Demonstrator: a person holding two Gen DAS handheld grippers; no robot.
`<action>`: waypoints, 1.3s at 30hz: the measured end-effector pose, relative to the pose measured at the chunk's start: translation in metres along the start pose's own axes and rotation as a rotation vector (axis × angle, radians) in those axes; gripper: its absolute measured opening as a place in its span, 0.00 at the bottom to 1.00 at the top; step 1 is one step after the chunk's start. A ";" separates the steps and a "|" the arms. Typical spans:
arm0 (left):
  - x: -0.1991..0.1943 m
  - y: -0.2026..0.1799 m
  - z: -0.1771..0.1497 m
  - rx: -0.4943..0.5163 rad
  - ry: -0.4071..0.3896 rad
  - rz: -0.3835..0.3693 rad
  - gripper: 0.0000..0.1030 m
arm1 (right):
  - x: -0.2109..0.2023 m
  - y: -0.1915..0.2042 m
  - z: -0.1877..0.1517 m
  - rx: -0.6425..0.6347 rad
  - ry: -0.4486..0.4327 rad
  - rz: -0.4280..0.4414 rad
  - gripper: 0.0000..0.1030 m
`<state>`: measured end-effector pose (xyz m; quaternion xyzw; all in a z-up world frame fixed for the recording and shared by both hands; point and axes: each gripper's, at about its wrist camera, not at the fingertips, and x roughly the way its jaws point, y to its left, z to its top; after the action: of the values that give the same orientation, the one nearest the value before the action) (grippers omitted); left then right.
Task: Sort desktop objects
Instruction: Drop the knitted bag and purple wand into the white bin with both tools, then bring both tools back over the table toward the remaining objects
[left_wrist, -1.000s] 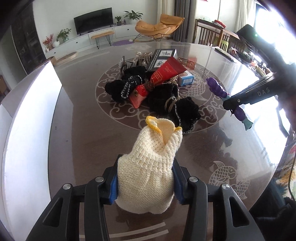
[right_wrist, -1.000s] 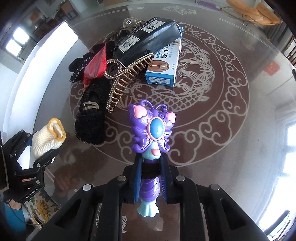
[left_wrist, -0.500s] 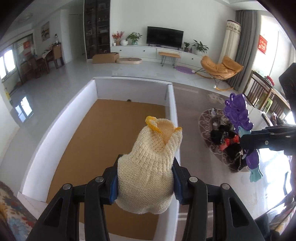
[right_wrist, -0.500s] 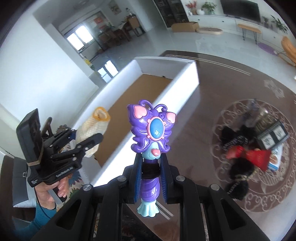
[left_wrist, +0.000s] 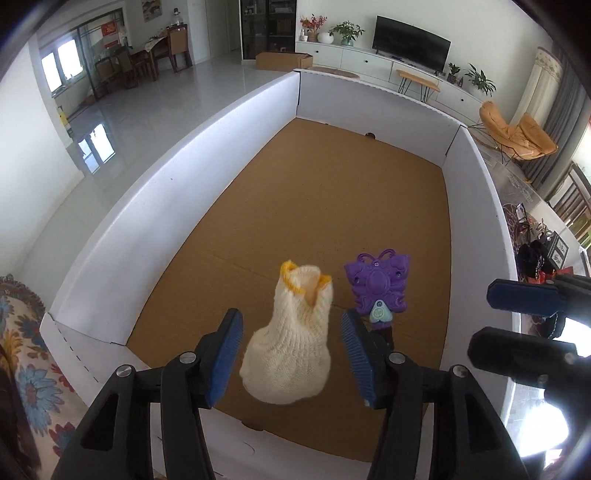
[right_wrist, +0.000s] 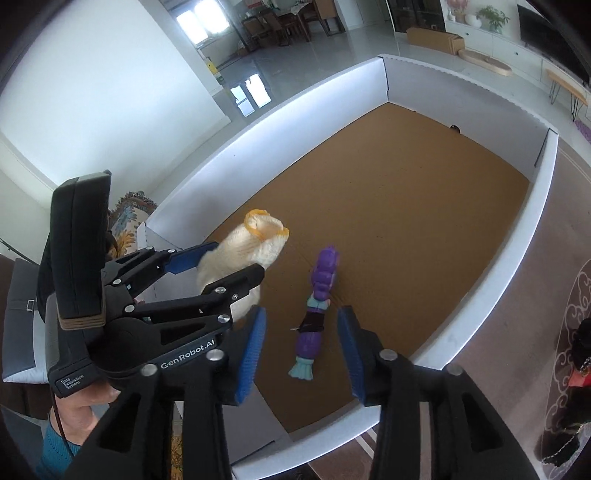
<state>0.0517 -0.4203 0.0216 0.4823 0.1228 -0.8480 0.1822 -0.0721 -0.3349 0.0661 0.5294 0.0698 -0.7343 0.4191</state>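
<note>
Both grippers sit over a big white-walled box (left_wrist: 177, 173) with a brown cardboard floor.

The left gripper (left_wrist: 291, 354) is opening: blue pads stand clear of the cream knitted pouch (left_wrist: 291, 347) on both sides, visible gaps left and right. The pouch (yellow-trimmed mouth pointing away from the camera) is between the jaws but not pressed; whether it rests on the box floor or is mid-air, cannot tell. In the right wrist view the same pouch (right_wrist: 247, 254) shows between the left gripper's fingers (right_wrist: 192, 258), above the near-left part of the box floor.

The right gripper (right_wrist: 301, 345) is opening too, jaws apart, nothing clamped. The purple butterfly toy (right_wrist: 317, 310) is between them, free of both pads, teal tail end toward the camera. In the left wrist view the toy (left_wrist: 378, 284) appears just right of the pouch, butterfly head up.

A hand (right_wrist: 85, 402) in a teal sleeve holds the left gripper's handle. Leftover dark items (left_wrist: 535, 254) sit on the table beyond the box's right wall.
</note>
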 end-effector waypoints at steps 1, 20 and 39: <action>-0.004 -0.005 0.000 0.000 -0.015 -0.004 0.54 | -0.009 -0.005 -0.003 0.007 -0.030 0.007 0.58; 0.007 -0.353 -0.107 0.494 -0.040 -0.340 0.97 | -0.212 -0.297 -0.306 0.377 -0.300 -0.809 0.88; 0.071 -0.499 -0.082 0.490 -0.085 -0.280 1.00 | -0.247 -0.387 -0.377 0.674 -0.293 -0.802 1.00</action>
<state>-0.1318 0.0484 -0.0646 0.4541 -0.0284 -0.8889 -0.0537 -0.0464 0.2520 -0.0214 0.4584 -0.0321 -0.8844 -0.0812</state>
